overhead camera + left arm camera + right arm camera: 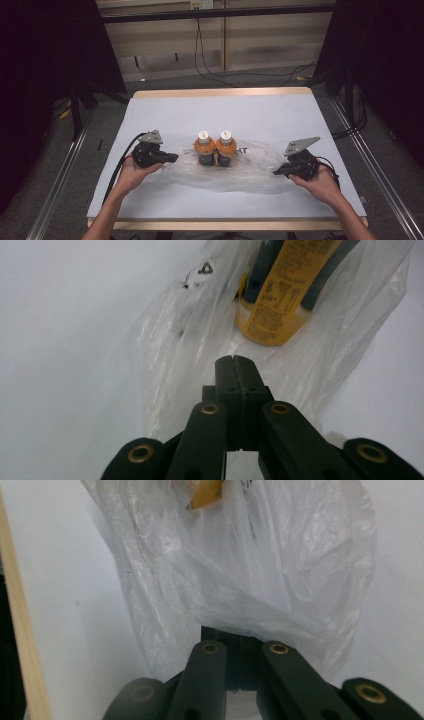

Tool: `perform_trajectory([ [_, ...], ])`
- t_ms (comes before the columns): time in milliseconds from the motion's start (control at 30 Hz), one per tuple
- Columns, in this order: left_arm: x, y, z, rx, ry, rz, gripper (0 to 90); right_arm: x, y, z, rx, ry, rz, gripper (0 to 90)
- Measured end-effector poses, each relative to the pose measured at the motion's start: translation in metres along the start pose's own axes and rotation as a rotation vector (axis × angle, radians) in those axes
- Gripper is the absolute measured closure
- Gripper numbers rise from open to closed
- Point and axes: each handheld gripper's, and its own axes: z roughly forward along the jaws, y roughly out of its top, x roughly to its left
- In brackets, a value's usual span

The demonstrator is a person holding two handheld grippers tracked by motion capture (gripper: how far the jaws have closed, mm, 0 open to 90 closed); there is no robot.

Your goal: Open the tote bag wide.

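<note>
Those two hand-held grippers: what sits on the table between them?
In the high view, two orange bottles stand side by side on a crumpled clear plastic bag spread between the left hand-held gripper and the right hand-held gripper.

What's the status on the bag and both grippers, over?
Left gripper shut on the plastic bag, left edge. Right gripper shut on its right edge. Two bottles upright in the middle, side by side. Nothing in the way.

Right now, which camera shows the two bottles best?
The high view: both bottles stand upright side by side on the clear bag, white caps and orange bodies plain to see. The left gripper view catches just the lower part of one bottle through the plastic. The right gripper view shows an orange scrap behind the bag.
</note>
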Motion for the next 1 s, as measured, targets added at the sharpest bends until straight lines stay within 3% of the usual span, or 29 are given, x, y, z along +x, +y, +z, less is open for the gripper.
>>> perform_trajectory([
  [133, -0.003, 0.003, -0.012, -0.081, -0.007, -0.012, 90.0, 0.003, -0.004, -0.012, -0.049, -0.007, 0.012, 90.0],
  [267, -0.013, 0.005, -0.017, -0.099, -0.015, 0.001, 90.0, 0.006, -0.006, -0.025, -0.095, -0.005, 0.017, 90.0],
  [400, -0.028, 0.006, -0.016, -0.115, -0.053, 0.023, 90.0, 0.01, -0.001, -0.035, -0.132, -0.006, 0.007, 90.0],
  [667, -0.065, 0.027, 0.011, -0.101, -0.149, 0.101, 90.0, 0.016, 0.034, -0.048, -0.214, 0.005, -0.045, 90.0],
  [867, -0.071, 0.041, 0.029, -0.1, -0.175, 0.115, 90.0, 0.019, 0.054, -0.048, -0.237, 0.02, -0.069, 90.0],
  [1000, -0.075, 0.049, 0.041, -0.105, -0.18, 0.113, 90.0, 0.005, 0.067, -0.039, -0.221, 0.026, -0.059, 90.0],
])
